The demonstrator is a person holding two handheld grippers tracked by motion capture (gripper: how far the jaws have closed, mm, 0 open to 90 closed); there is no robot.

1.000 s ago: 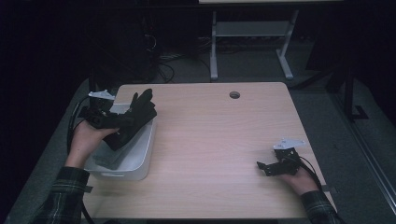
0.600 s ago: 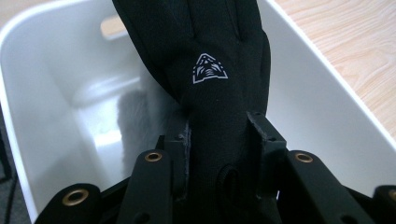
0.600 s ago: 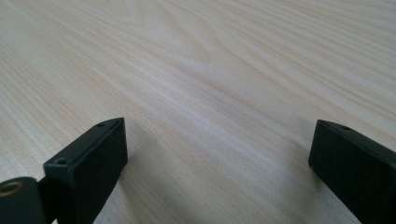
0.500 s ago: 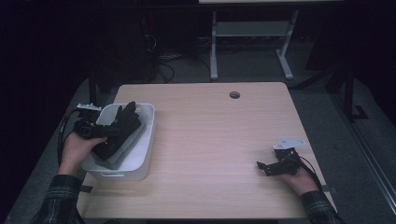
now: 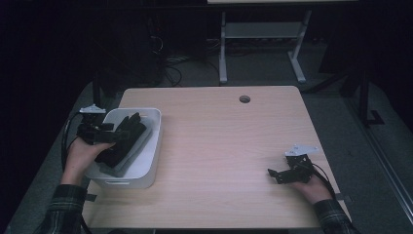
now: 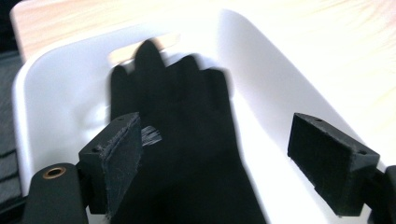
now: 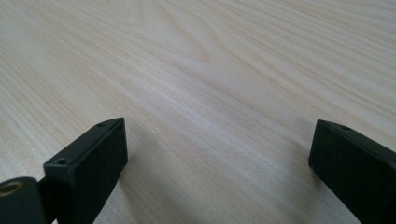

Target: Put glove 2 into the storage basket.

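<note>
A black glove [image 5: 125, 138] lies in the white bin [image 5: 155, 146] at the table's left edge, fingers pointing toward the far wall. My left gripper [image 5: 115, 138] hovers low over the bin. In the left gripper view the glove [image 6: 187, 140] stretches out between the jaws of the left gripper [image 6: 217, 135], which have just been opening and stand wide apart without pressing on it. The bin's white wall [image 6: 266, 88] curves around the glove. My right gripper [image 5: 274, 175] rests open on the table near the front right, and the right gripper view shows bare wood [image 7: 210, 70] between its jaws [image 7: 219, 140].
A grey, cloth-like piece [image 5: 131, 157] lies under the glove in the bin. The wooden table [image 5: 229, 141] has a round cable hole [image 5: 244, 99] near its far edge. A desk frame [image 5: 263, 34] and cables stand on the dark floor behind.
The left gripper came down toward the bin with the black glove, and its jaws opened. The glove, held up above the bin before, now lies inside it. The right gripper stayed still.
</note>
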